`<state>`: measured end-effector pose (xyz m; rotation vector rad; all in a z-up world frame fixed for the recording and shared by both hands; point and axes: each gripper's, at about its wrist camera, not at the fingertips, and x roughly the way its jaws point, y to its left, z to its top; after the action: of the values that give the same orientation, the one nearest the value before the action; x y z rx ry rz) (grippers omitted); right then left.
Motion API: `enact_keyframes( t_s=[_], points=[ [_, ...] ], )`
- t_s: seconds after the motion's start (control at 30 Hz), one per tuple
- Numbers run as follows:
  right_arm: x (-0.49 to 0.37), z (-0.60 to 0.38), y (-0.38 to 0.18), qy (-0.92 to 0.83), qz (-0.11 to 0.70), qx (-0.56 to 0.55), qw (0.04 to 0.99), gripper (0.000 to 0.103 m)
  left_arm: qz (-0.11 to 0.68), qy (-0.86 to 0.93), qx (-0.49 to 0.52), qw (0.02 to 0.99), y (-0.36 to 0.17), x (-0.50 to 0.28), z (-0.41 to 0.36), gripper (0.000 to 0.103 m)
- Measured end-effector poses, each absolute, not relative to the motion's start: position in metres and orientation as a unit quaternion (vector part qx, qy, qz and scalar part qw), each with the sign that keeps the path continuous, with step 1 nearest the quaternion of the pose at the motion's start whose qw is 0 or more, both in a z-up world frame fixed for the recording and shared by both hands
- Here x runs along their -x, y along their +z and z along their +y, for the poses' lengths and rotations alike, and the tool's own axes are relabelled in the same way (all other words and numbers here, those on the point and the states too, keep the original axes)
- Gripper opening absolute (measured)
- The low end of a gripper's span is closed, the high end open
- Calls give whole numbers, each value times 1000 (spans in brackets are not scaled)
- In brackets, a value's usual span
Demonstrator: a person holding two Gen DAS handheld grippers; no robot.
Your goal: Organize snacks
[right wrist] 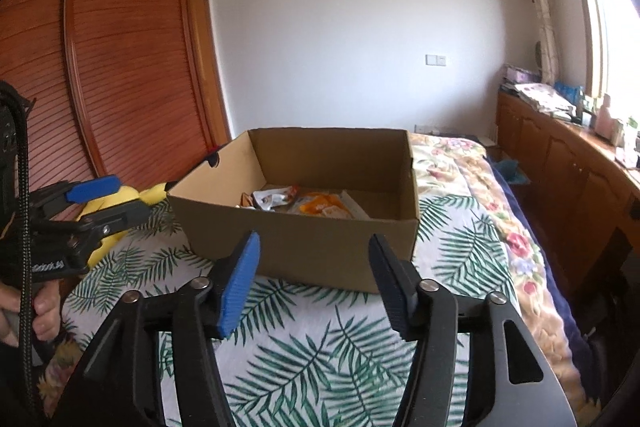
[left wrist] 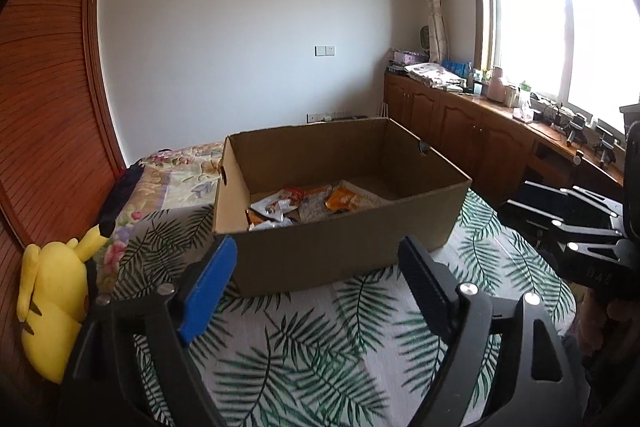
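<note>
1. Palm-leaf bedding (left wrist: 320, 339) fills the bottom of both views, with a wooden wardrobe (right wrist: 132, 67) at the left edge and a bright window (left wrist: 560, 27) at upper right.
2. Just past my fingertips, in the centre of each frame, sits the cardboard box (left wrist: 340, 251) on the bed, its top open.
3. Several snack packets (left wrist: 304, 205) lie jumbled on the box floor, bunched toward its left half; the right half looks bare.
4. My left gripper (left wrist: 316, 259) has its jaws spread wide with nothing between them, short of the near wall of the box.
5. My right gripper (right wrist: 314, 255) is likewise spread and holding nothing, just short of the same wall.
6. A yellow plush toy (left wrist: 52, 307) rests at the lower left, well clear of the box.
7. My judgement: to sort well, I should rise over the near wall, come down on one packet at a time, pinch a sealed edge and not the puffy middle, and lay it flat in the bare half.
8. I would keep one gripper back, so the two do not collide inside the box.
</note>
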<state>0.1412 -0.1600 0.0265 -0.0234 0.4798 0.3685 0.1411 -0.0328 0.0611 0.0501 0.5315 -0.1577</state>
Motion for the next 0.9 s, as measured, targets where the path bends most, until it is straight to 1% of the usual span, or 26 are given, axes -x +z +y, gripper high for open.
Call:
enact_keyframes(
  t_s=[0.03, 0.1, 0.17, 0.23, 0.3, 0.47, 0.57, 0.77, 0.9],
  points=[
    [-138, -161, 26, 179, 236, 11, 955, 64, 263, -77, -24, 961, 60, -137, -34, 84],
    [-131, -162, 26, 171, 234, 12, 957, 69, 264, -75, -23, 961, 59, -129, -33, 92],
    [-123, -163, 28, 166, 231, 12, 959, 73, 267, -74, -22, 961, 58, -122, -33, 96],
    [-116, -162, 30, 162, 226, 13, 960, 78, 265, -70, -24, 961, 57, -113, -34, 98],
    [-108, -163, 31, 159, 220, 10, 962, 84, 259, -62, -24, 964, 58, -104, -35, 102],
    [-91, -165, 36, 153, 209, 10, 966, 94, 251, -59, -19, 966, 64, -85, -36, 103],
    [-81, -166, 41, 145, 202, 11, 969, 103, 248, -56, -21, 967, 66, -75, -38, 103],
    [-70, -171, 46, 137, 195, 8, 971, 103, 239, -34, -39, 970, 68, -61, -47, 103],
    [-63, -168, 44, 134, 196, 13, 971, 103, 250, -47, -16, 967, 65, -55, -48, 103]
  ],
)
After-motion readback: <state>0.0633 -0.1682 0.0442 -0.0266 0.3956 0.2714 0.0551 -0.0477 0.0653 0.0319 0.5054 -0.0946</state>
